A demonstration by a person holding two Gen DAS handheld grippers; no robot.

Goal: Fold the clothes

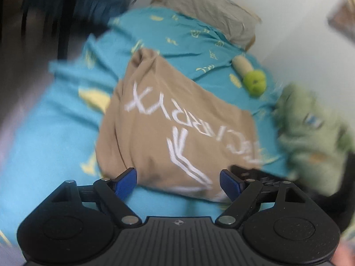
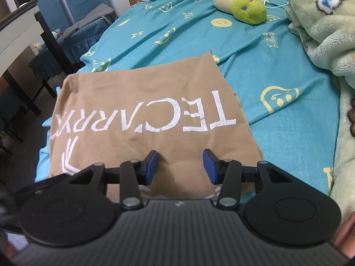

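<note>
Tan shirt (image 2: 142, 110) lettering sharp only in right view.

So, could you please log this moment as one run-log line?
garment: tan shirt partly folded on bed sheet | left hand-held gripper: open, over its edge | right hand-held gripper: open, over it

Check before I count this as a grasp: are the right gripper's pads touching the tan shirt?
Cannot tell. In the right wrist view the right gripper is open above the tan shirt; no gap shows.

My two wrist cameras both look steeply down, close over the tan shirt (image 1: 177, 119) (image 2: 142, 115) on the bed (image 1: 44, 144) (image 2: 277, 71); both share it.
</note>
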